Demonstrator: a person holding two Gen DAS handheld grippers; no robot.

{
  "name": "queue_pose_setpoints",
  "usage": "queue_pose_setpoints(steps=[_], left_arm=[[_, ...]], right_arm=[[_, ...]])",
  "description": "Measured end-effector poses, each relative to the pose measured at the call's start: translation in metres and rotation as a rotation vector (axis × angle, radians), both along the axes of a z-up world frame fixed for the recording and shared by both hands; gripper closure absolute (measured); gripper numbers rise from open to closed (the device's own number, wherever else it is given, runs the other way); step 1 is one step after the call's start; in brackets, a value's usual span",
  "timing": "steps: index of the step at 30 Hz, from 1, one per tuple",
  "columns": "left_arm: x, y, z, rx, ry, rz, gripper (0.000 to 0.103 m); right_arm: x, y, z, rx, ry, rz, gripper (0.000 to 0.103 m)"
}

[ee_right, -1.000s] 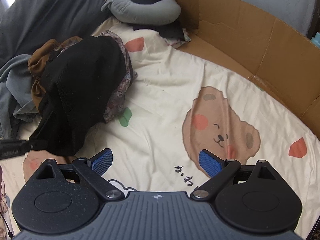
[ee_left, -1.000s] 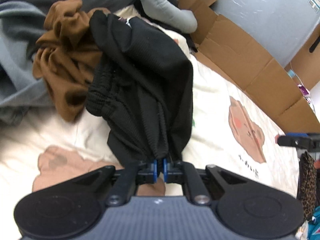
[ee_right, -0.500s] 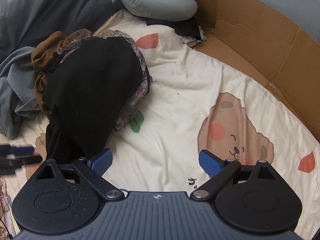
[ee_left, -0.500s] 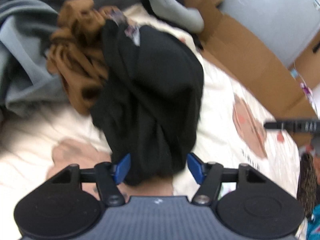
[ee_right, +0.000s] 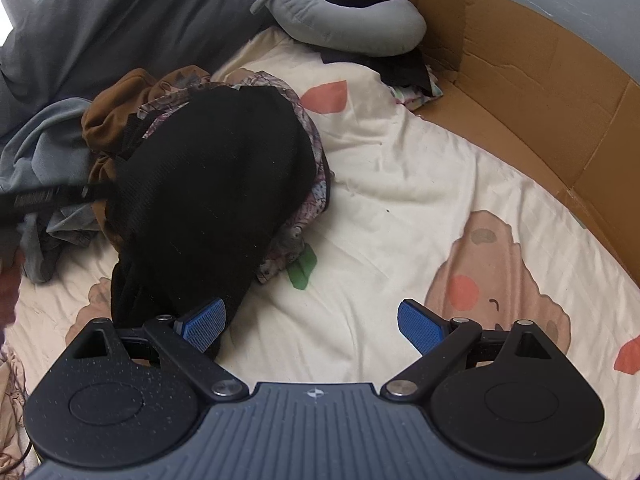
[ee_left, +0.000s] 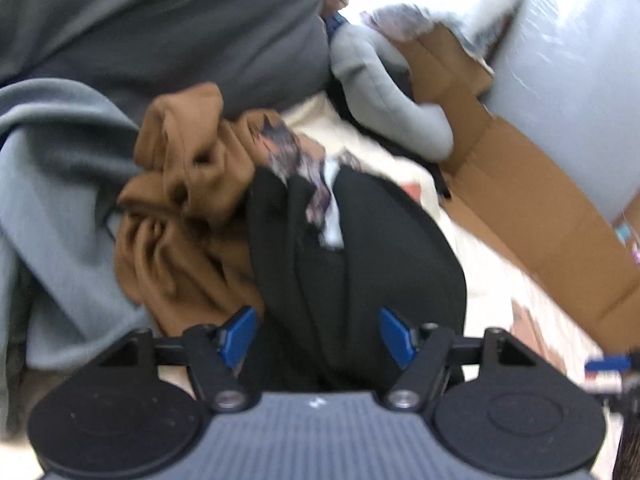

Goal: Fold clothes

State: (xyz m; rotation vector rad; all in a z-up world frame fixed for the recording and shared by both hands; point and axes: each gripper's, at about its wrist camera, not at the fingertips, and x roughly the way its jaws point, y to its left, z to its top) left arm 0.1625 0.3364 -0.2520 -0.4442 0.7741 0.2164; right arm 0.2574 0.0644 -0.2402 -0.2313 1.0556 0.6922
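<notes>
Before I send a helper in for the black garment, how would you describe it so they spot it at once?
On the cream bear-print sheet, find the clothes heap beside the grey duvet. The black garment lies on top, draped over a floral piece, right of the brown one: the heap's only plain black, ribbed fabric.

Your left gripper (ee_left: pixel 318 336) has its blue pads spread wide apart, and your right gripper (ee_right: pixel 312 326) likewise holds its jaws wide, clasping nothing.
</notes>
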Motion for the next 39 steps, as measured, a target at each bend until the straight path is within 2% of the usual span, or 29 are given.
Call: queue_pose_setpoints(steps=[7, 8, 10, 11, 12, 15, 27, 39], left_arm=[[0.03, 0.017, -0.014, -0.071, -0.006, 0.041, 0.032], [0.032, 0.016, -0.018, -0.092, -0.005, 0.041, 0.036], [0.035, 0.016, -0.026, -0.137, -0.002, 0.039, 0.063], [0.035, 0.015, -0.03, -0.167, 0.004, 0.042, 0.089], [0.034, 0.012, -0.031, -0.179, 0.011, 0.042, 0.097], [0.027, 0.003, -0.028, -0.165, -0.01, 0.017, 0.098], [0.007, -0.057, -0.008, -0.262, -0.068, -0.138, 0.098], [-0.007, -0.119, -0.029, -0.374, -0.03, -0.258, 0.098]], right_arm=[[0.001, 0.007, -0.004, 0.008, 0.013, 0.014, 0.008], [0.002, 0.009, -0.004, 0.02, 0.019, 0.016, 0.008], [0.003, 0.012, -0.006, 0.046, 0.035, 0.018, 0.008], [0.005, 0.014, -0.007, 0.061, 0.049, 0.017, 0.008], [0.006, 0.015, -0.008, 0.075, 0.063, 0.014, 0.008], [0.011, 0.02, -0.007, 0.103, 0.073, 0.006, 0.008], [0.028, 0.042, 0.007, 0.23, 0.115, -0.034, 0.008], [0.025, 0.043, -0.009, 0.212, 0.161, -0.019, 0.008]])
